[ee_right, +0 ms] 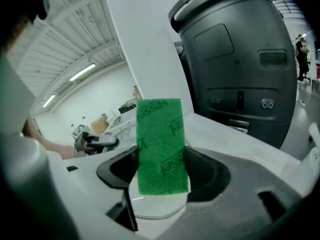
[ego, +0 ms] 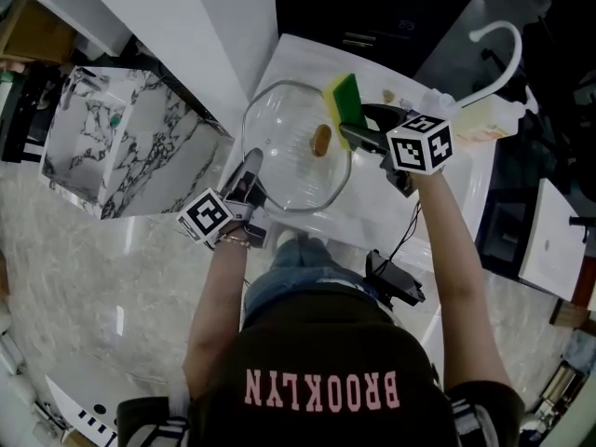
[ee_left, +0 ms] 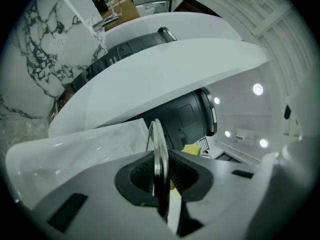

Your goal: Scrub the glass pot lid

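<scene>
Between left gripper (ee_left: pixel 161 178) jaws, glass lid (ego: pixel 287 170) rim

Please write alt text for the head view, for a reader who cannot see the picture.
Seen from above, a person at a white counter holds a glass pot lid by its rim in the left gripper. The right gripper grips a green and yellow sponge at the lid's far edge, close to its brown knob.
</scene>
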The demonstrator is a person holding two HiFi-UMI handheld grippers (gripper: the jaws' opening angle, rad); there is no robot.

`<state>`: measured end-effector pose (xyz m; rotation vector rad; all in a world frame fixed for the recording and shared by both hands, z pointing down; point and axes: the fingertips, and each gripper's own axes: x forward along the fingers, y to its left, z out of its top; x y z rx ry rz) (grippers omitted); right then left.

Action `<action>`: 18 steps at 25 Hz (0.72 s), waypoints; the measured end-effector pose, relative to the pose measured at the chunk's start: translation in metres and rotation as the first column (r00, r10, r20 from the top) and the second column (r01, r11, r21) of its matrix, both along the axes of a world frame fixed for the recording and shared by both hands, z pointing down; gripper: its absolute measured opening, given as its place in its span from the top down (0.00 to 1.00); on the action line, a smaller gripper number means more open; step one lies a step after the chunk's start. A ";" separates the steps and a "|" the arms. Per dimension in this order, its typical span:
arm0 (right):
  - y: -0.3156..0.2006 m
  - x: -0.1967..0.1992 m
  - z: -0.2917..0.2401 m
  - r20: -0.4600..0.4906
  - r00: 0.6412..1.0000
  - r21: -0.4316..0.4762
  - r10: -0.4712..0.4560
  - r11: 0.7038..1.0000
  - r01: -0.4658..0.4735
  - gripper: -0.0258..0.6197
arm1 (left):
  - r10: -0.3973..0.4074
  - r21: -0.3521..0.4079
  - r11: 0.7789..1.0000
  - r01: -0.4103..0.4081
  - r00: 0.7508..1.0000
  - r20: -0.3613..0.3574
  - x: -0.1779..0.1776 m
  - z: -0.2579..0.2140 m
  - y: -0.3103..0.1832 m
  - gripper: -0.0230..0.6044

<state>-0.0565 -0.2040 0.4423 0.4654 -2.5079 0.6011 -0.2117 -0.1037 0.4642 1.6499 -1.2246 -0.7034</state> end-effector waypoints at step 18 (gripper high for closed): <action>0.105 -0.112 -0.041 -0.285 0.869 0.194 -0.405 0.863 0.466 0.53 | 0.010 -0.024 1.000 -0.009 1.000 0.007 0.005 -0.005 0.012 0.90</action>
